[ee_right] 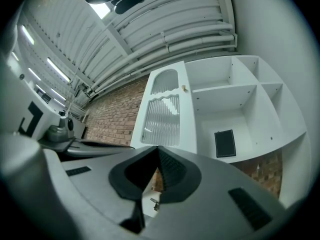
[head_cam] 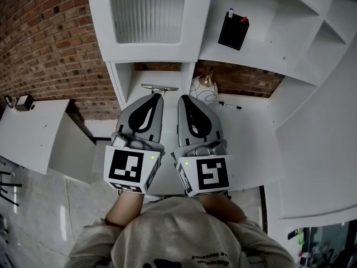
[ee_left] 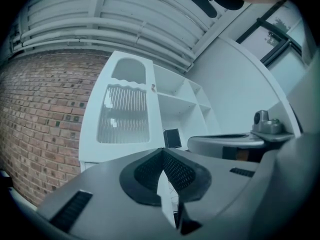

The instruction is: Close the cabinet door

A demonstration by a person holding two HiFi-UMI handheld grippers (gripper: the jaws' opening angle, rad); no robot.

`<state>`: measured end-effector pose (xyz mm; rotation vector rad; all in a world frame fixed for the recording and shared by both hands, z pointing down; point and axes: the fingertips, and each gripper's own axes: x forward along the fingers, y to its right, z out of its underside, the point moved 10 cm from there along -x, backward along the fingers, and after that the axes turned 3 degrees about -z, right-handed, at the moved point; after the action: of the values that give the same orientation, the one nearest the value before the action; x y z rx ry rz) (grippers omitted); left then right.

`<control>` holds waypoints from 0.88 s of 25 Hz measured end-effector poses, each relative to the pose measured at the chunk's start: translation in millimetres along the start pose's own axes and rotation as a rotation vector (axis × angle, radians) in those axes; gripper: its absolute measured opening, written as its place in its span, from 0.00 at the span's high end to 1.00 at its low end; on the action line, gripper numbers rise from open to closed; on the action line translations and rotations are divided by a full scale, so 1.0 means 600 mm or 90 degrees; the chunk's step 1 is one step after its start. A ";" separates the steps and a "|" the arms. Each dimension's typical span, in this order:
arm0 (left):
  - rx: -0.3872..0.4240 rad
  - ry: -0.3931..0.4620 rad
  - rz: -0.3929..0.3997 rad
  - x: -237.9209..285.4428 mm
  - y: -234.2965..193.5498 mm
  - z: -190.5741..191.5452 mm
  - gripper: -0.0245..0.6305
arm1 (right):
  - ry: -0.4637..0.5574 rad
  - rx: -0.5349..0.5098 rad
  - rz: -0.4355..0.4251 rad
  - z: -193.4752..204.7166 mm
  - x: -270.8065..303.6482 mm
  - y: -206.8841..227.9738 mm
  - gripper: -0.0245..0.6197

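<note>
The white cabinet [head_cam: 262, 49] stands ahead against the brick wall. Its door [head_cam: 148, 15], with a ribbed glass pane, lies flush over the left compartment; it also shows as door [ee_left: 125, 114] and door [ee_right: 164, 116]. My left gripper [head_cam: 158, 96] and right gripper [head_cam: 182, 98] are side by side below the door, pointing toward the niche under it, touching nothing. Both are shut and empty: the left gripper [ee_left: 162, 150] and right gripper [ee_right: 158, 147] have their pads meeting at the tips.
A black box [head_cam: 233, 30] leans in the open shelf right of the door. The niche below holds a wire globe [head_cam: 203, 88], a metal bar [head_cam: 159, 87] and a pen [head_cam: 230, 105]. A white table [head_cam: 33, 133] stands at left, a white panel [head_cam: 323, 149] at right.
</note>
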<state>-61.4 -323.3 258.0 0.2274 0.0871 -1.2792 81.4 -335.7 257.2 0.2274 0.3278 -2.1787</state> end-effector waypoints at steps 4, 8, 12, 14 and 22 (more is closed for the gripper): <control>-0.004 0.002 -0.003 -0.008 -0.001 0.005 0.95 | -0.012 0.001 0.005 0.011 -0.010 -0.006 0.93; -0.001 -0.005 -0.006 -0.011 -0.001 0.011 0.95 | -0.019 -0.004 0.011 0.017 -0.011 -0.010 0.93; 0.003 -0.005 0.000 -0.012 0.002 0.016 0.95 | -0.021 -0.009 0.018 0.020 -0.012 -0.012 0.94; 0.001 -0.006 0.004 -0.013 0.003 0.016 0.95 | -0.022 -0.009 0.019 0.021 -0.011 -0.013 0.94; 0.007 -0.011 0.008 -0.012 0.004 0.020 0.95 | -0.025 -0.006 0.017 0.024 -0.008 -0.013 0.94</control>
<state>-61.8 -318.8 271.5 0.2268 0.0638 -1.2685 77.2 -332.2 273.4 0.1826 0.3116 -2.1521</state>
